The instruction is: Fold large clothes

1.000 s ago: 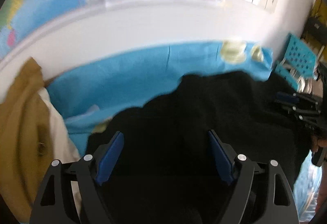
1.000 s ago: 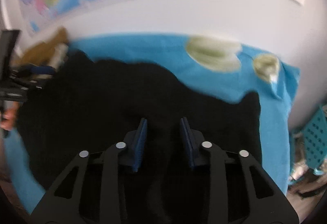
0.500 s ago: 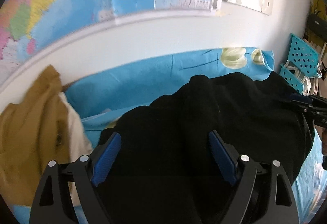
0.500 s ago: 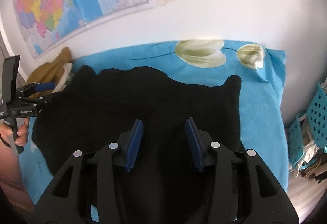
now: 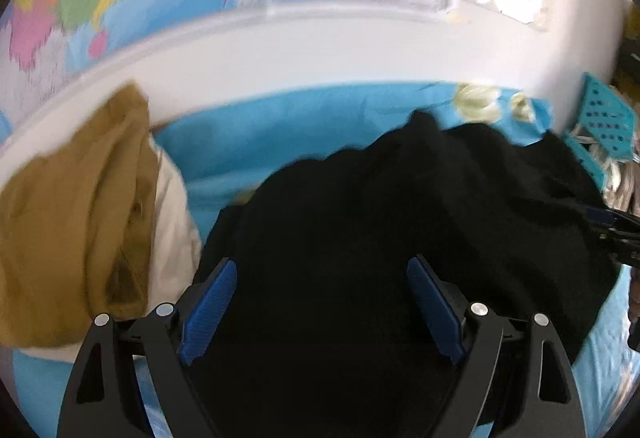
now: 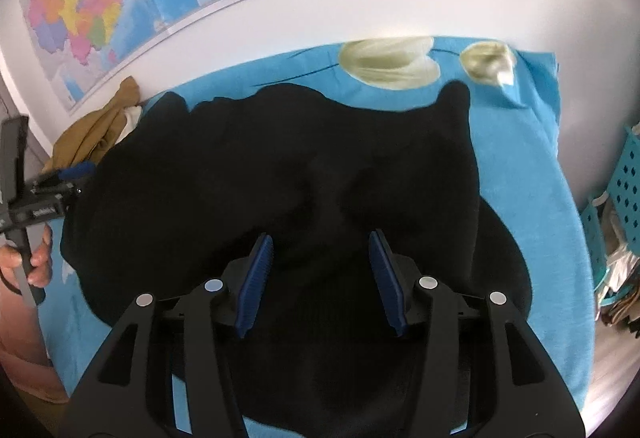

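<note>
On the blue flower-printed sheet (image 6: 520,174) lies the crumpled black garment (image 6: 280,166); above it my left gripper (image 5: 322,278) spreads wide, empty; my right gripper (image 6: 322,254) is opening, gripping nothing.

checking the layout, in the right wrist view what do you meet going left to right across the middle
left hand-held gripper → mustard garment → black garment → blue sheet → teal basket

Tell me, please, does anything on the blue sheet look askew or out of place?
The black garment lies rumpled and uneven rather than squarely folded, and mustard clothes sit bunched in a heap at its far left edge.
</note>
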Demonstrator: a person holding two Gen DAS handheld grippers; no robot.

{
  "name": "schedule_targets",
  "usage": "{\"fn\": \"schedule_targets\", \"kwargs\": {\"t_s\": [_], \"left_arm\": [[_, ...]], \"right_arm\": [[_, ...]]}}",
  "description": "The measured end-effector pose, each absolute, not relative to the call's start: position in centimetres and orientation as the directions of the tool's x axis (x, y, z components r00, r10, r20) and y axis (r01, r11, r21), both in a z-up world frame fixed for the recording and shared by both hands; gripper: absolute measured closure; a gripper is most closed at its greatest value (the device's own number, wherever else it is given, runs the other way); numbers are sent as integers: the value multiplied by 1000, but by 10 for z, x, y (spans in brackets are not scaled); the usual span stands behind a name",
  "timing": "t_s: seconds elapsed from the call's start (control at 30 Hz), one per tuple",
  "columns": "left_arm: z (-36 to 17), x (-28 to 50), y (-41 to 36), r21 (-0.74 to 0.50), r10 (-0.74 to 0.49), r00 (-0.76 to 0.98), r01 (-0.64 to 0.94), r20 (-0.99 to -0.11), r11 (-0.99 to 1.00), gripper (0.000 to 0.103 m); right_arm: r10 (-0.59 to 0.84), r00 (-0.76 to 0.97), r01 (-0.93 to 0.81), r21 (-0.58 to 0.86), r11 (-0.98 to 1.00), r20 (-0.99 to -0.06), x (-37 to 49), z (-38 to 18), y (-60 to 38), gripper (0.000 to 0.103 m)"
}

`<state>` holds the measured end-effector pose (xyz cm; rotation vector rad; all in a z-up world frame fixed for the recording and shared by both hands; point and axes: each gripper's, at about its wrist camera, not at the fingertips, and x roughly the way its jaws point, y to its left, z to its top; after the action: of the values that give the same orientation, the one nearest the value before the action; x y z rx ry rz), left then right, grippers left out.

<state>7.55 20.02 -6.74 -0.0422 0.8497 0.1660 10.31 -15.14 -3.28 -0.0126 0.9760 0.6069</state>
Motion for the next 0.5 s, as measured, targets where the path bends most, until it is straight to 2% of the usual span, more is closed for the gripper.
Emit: {"fn": "schedule_targets", "kwargs": {"t_s": [0.17, 0.23, 0.33, 0.5], "left_arm": [[-86, 79, 222, -63, 73, 633, -190, -771, 980, 19], [-79, 72, 220, -52, 86, 649, -191, -756, 980, 19], [-67, 51, 220, -66, 84, 676, -193, -732, 979, 19], [-51, -2, 229, -152, 22, 732, -170, -681, 974, 18]], "right_arm": [[470, 404, -463, 268, 845, -785, 101, -32, -152, 54], [476, 409, -447, 284, 849, -779, 96, -26, -156, 49], [533, 401, -427, 363, 828, -745, 85, -15, -171, 38], [674, 343, -376, 561, 737, -655, 54, -4, -208, 29]]}}
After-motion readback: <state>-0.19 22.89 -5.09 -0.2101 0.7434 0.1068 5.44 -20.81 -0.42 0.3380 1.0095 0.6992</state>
